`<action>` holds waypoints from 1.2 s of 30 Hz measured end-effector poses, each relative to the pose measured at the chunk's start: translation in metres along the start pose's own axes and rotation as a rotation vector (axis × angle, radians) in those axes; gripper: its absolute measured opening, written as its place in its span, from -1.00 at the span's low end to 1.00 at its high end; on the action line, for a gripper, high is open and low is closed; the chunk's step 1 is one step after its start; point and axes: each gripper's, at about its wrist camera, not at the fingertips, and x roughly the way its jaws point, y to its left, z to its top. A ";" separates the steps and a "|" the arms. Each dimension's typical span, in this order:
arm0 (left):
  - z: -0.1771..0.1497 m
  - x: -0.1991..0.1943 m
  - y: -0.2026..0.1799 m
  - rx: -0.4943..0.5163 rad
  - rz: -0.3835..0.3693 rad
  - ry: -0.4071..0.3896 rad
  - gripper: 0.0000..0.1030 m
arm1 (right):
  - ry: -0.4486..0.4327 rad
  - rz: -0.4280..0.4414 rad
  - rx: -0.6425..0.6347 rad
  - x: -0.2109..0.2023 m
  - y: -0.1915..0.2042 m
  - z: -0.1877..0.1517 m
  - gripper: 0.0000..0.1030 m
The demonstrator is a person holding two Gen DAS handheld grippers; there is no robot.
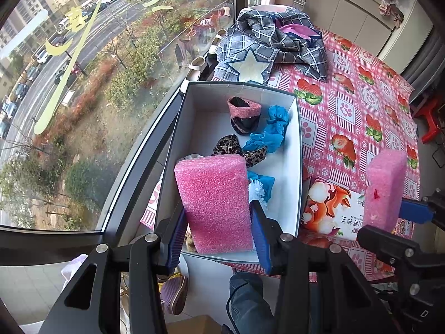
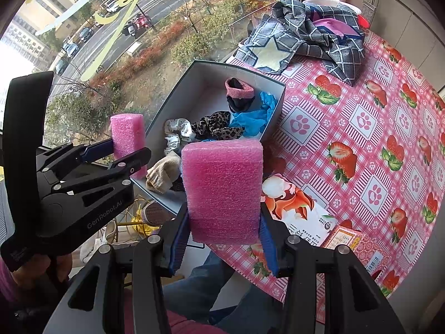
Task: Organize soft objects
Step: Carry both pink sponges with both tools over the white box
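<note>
In box [image 1: 294, 150]: sock [image 1: 244, 114], blue cloth [image 1: 271, 132], leopard scrunchie [image 1: 230, 146].
Table [image 1: 361, 105]: checked garment [image 1: 278, 44], squirrel packet [image 1: 333, 208].
Left gripper [image 1: 217, 236]: jaws clamp pink foam block [image 1: 214, 200] over box.
Right gripper [image 2: 222, 239]: jaws clamp second foam block [image 2: 222, 189].

Bright window [image 1: 83, 83] daylight, sharp focus, fisheye-bent dark edges.

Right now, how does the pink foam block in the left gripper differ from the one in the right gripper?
The left gripper holds its foam block over the open box. The right gripper holds its foam block beside the box, over the tablecloth's edge. Shared: pink, upright, clamped at the lower sides.
</note>
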 end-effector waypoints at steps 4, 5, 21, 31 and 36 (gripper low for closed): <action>-0.001 0.001 0.002 -0.003 -0.001 0.002 -0.08 | 0.002 0.001 -0.003 0.001 0.002 0.000 -0.08; -0.001 0.001 0.002 -0.003 -0.001 0.002 -0.08 | 0.003 0.000 -0.004 0.001 0.002 0.000 -0.08; 0.010 0.016 0.011 -0.019 0.003 0.026 -0.08 | 0.018 -0.005 -0.004 0.013 0.003 0.018 -0.08; 0.029 0.048 0.014 -0.025 0.016 0.072 -0.08 | 0.041 -0.008 -0.004 0.039 0.008 0.054 -0.08; 0.042 0.067 0.020 -0.061 0.009 0.102 -0.08 | 0.050 -0.023 -0.006 0.055 0.007 0.074 -0.08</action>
